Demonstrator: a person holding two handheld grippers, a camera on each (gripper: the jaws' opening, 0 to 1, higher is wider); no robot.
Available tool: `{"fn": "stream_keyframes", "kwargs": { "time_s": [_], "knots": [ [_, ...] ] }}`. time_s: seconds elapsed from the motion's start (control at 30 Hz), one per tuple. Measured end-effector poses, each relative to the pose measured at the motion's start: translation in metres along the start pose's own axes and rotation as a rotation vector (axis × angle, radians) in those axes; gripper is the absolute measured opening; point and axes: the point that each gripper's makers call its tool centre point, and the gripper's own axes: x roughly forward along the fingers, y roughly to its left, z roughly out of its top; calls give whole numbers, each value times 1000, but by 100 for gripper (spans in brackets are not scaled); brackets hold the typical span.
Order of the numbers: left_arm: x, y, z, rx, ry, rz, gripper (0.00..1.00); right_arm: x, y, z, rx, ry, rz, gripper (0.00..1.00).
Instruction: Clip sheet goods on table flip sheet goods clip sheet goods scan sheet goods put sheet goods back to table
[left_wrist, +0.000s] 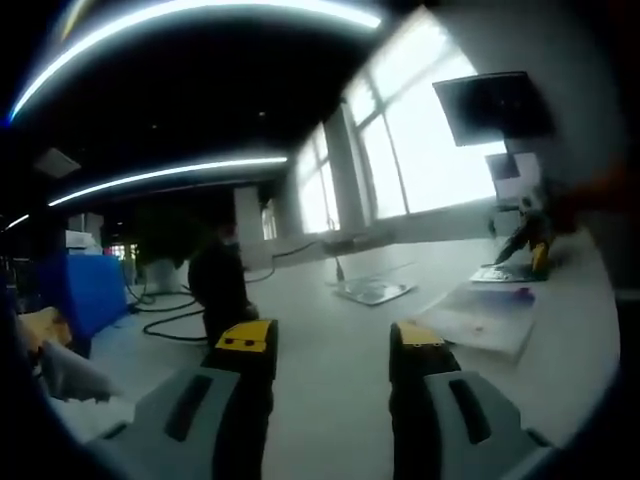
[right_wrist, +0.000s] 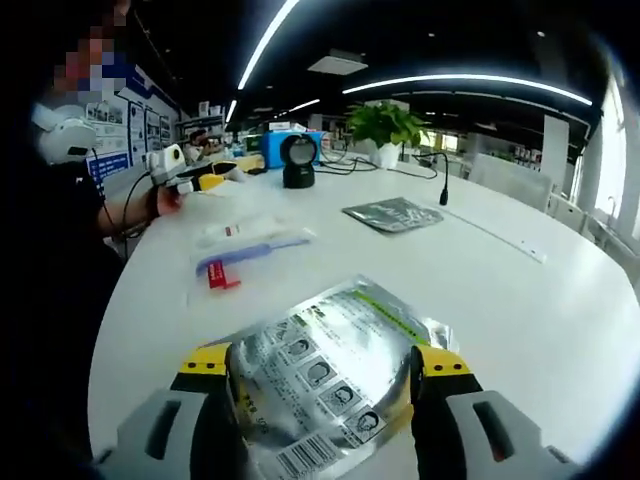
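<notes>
Up close, silver pouch (right_wrist: 325, 385) between right hand-held gripper (right_wrist: 325, 375) jaws — barcode cut off.

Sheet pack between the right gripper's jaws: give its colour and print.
Silver foil pack with a green stripe, small portrait pictures and a barcode; clearest in the right gripper view.

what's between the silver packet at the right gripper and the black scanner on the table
In the right gripper view, a clear bag holding red and blue items lies between the silver packet and the scanner.

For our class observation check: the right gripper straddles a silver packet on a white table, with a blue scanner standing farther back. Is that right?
Only the colour is wrong. The right gripper view shows the scanner is black. The right gripper does straddle the silver packet on the white table.
</notes>
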Motion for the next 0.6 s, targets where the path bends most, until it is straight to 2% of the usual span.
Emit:
{"fn": "stream_keyframes", "kwargs": {
  "time_s": [0.03,0.07,0.27,0.6],
  "knots": [
    [0,0,0,3,0,-1,37,0,-1,6,24,-38,3,66],
    [0,0,0,5,1,-1,37,1,-2,7,23,-45,4,67],
    [-1,1,2,9,-5,10,37,3,-2,7,35,-45,-11,70],
    [-1,1,3,7,-10,8,37,6,-2,8,72,-65,-96,73]
  ]
}}
